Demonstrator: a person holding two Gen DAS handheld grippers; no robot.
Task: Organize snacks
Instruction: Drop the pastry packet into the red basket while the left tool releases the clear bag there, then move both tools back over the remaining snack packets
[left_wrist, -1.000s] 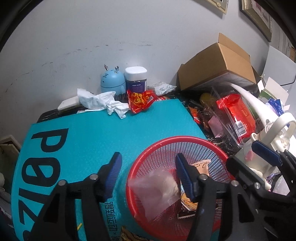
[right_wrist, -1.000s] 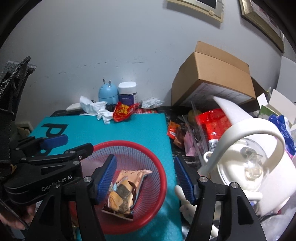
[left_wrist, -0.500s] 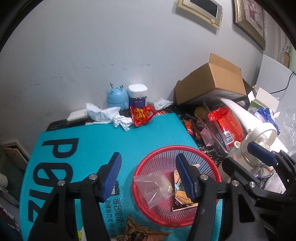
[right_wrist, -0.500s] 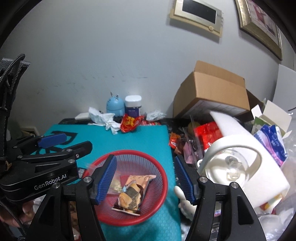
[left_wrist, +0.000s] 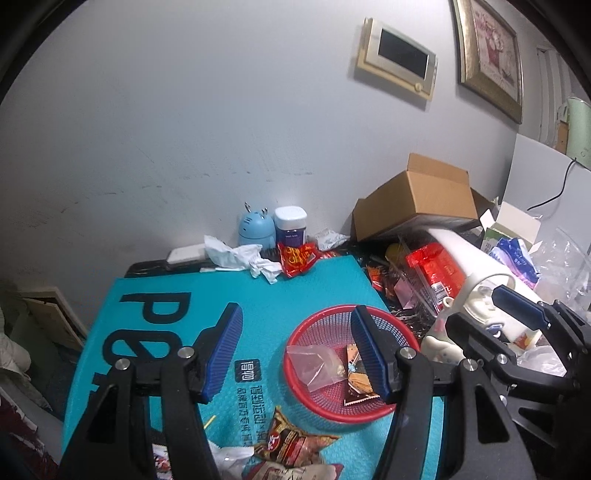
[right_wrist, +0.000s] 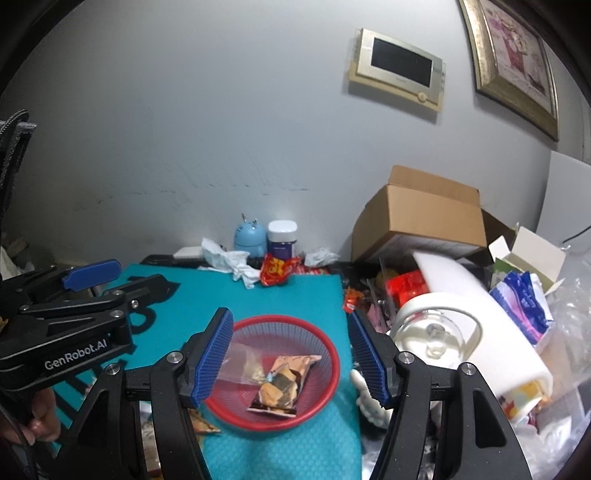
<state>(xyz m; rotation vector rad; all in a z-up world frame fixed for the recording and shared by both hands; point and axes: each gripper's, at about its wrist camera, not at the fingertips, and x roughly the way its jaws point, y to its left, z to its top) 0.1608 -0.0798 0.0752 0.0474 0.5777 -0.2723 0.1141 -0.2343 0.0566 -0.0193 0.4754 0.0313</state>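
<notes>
teal mat (left_wrist: 295, 291) on cluttered table, grey wall behind. left gripper (left_wrist: 295, 354) raised over mat, jaws wide apart, holding nothing. right gripper (right_wrist: 290, 356) alongside, jaws wide, also unladen. red basket (right_wrist: 332, 354) near mat's right edge, below both, holds clear bag (left_wrist: 314, 363) and brown snack packet (right_wrist: 282, 384). more snack packets (left_wrist: 291, 443) at mat's near edge; red packet (left_wrist: 295, 258) at far edge.

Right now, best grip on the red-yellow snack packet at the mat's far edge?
Pinch the red-yellow snack packet across its raised, crinkled near edge, coming in from the open teal mat side. Crumpled tissue crowds its left and the jar stands behind it.
</notes>
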